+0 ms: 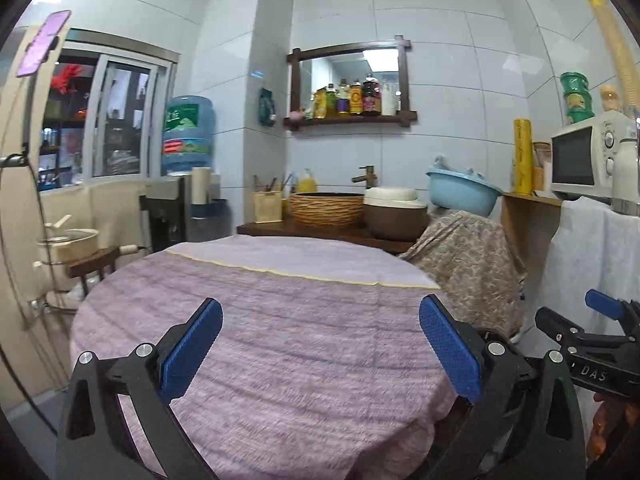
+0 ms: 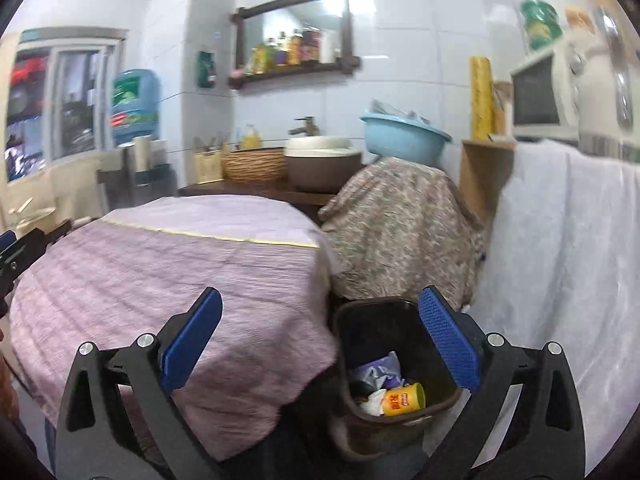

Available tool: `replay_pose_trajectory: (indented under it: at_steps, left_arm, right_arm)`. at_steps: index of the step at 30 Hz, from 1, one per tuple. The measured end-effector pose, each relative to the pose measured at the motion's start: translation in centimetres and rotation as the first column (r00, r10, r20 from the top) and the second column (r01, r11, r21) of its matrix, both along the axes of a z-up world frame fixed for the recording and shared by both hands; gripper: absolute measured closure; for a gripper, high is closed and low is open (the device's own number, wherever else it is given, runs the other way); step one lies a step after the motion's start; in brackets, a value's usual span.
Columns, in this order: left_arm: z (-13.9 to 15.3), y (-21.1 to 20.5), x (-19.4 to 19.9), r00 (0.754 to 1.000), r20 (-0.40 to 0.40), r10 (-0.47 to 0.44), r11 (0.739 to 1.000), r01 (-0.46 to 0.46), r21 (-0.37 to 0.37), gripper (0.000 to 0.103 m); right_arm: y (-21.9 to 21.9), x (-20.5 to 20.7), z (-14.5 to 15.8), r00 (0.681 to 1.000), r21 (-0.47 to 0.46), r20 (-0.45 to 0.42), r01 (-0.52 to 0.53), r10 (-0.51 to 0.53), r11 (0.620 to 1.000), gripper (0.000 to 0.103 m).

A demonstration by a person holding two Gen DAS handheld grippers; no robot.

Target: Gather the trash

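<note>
A dark brown trash bin (image 2: 344, 364) stands on the floor to the right of the round table (image 2: 168, 280), which has a purple cloth. In the bin lie a yellow can (image 2: 402, 399), crumpled white paper (image 2: 372, 400) and a purple-grey wrapper (image 2: 378, 372). My right gripper (image 2: 320, 344) is open and empty, above the table's right edge and the bin. My left gripper (image 1: 320, 348) is open and empty over the table (image 1: 280, 320). The right gripper also shows in the left wrist view (image 1: 592, 320) at the right edge. The left gripper's tip shows in the right wrist view (image 2: 16, 252).
A floral-covered object (image 2: 400, 232) stands behind the bin, with a blue basin (image 2: 404, 138) on it. A white cloth (image 2: 568, 260) hangs from the microwave shelf at right. A counter (image 1: 320, 232) holds a wicker basket (image 1: 326, 208) and a brown pot (image 1: 396, 216). A water dispenser (image 1: 186, 176) stands at left.
</note>
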State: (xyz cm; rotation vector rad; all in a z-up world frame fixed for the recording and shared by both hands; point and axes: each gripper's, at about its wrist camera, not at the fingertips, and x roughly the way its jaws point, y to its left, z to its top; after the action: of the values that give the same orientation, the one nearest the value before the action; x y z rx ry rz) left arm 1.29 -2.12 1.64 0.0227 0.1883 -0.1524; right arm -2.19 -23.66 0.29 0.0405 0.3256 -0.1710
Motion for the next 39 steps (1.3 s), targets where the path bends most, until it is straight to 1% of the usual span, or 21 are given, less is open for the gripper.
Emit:
replay_pose_trajectory:
  at_steps: [2,4,8,10,13,16,19,22,28,33,39]
  left_arm:
    - [-0.4,0.5,-0.8,1.000,-0.015,0.027,1.000,-0.027,0.003,0.005]
    - [-0.8,1.3,-1.5,0.998,-0.024,0.053,0.999,-0.053,-0.001,0.005]
    - [-1.5,2.6,-2.7,0.994,-0.035,0.102,0.995,-0.103,-0.016,0.005]
    - [-1.6,2.6,-3.2,0.994,-0.020,0.106,0.994,-0.106,-0.010,0.005]
    - [-1.6,2.5,-3.4,0.993,-0.013,0.117,0.993,-0.117,0.005,0.005]
    - [-1.5,2.7,-3.3,0.993,-0.014,0.121,0.993,-0.122,-0.011,0.005]
    - [-1.6,2.8,-3.2,0.993,-0.019,0.118,0.993,-0.118,-0.022,0.005]
    - [-1.6,2.7,-3.3,0.994,-0.025,0.109,0.994,-0.109,-0.019,0.005]
    - [-1.3,2.5,-4.0,0.994,0.005,0.113,0.993,-0.112,-0.019,0.005]
    - [-1.4,2.3,-3.9,0.996,-0.010,0.093,0.995,-0.093,-0.019,0.005]
    - [-1.2,2.1,-4.0,0.996,-0.001,0.084,0.996,-0.084,-0.009,0.005]
  right_arm:
    - [1.0,-1.1,0.1,0.999,0.003,0.025,-0.024,0.024,1.000,0.006]
    - [1.8,-2.2,0.3,0.998,0.004,0.059,-0.024,0.023,1.000,0.006]
    - [2.9,-3.1,0.3,0.998,0.002,0.057,-0.029,0.029,1.000,0.006]
    - [3.3,-3.4,0.2,0.998,0.007,0.056,-0.031,0.030,0.999,0.006]
    - [3.8,-3.9,0.2,0.997,-0.023,0.069,-0.021,0.023,1.000,0.006]
    - [4.2,-4.1,0.3,0.997,-0.044,0.078,-0.015,0.018,0.999,0.006]
    - [3.8,-4.3,0.2,0.997,-0.030,0.075,-0.019,0.022,0.999,0.006]
    - [3.5,-4.3,0.1,0.998,-0.024,0.067,-0.010,0.012,1.000,0.006]
    - [3.3,-4.5,0.2,0.997,-0.029,0.070,-0.017,0.019,0.999,0.006]
    - [3.4,-4.9,0.2,0.997,-0.038,0.078,-0.012,0.015,0.999,0.006]
    - [3.0,-4.7,0.2,0.998,-0.034,0.069,-0.011,0.014,0.999,0.006]
